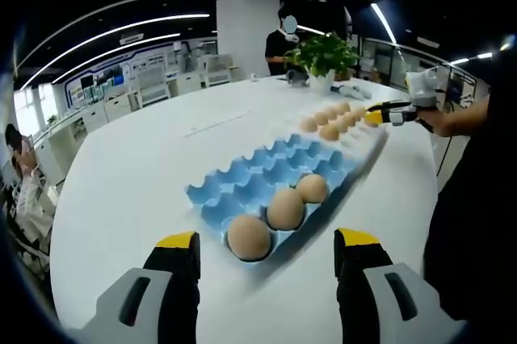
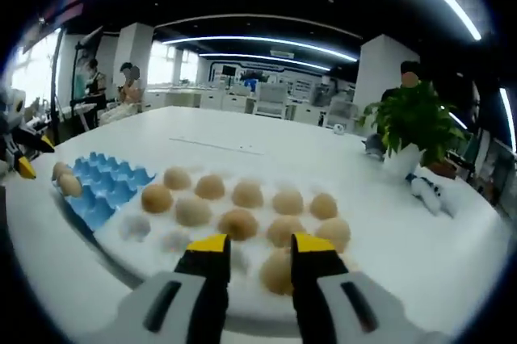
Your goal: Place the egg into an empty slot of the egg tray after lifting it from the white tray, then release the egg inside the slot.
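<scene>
Both tongs were out over the white bench [image 1: 129,190]. My left tongs [image 1: 266,249] stood wide apart, holding nothing, just short of the blue egg tray [image 1: 266,178], which lay slantwise near the middle of the bench with three eggs [image 1: 284,207] seated in its nearest row and the other slots bare. My right tongs [image 2: 254,253] hovered low over the near edge of the white tray [image 2: 161,259], the jaws a narrow gap apart and clamped on nothing. They were lined up between two eggs, and the nearer egg [image 2: 279,271] sat just beside the right jaw, partly hidden by it. The white tray lay just beyond the far end of the blue one, and it held about a dozen eggs. A potted plant [image 2: 414,126] stood farther off toward the far edge. To do the pick well, I judged that I should spread the right jaws wider, centre them on a single egg, come down past its widest part, and close gently without nudging its neighbours.
</scene>
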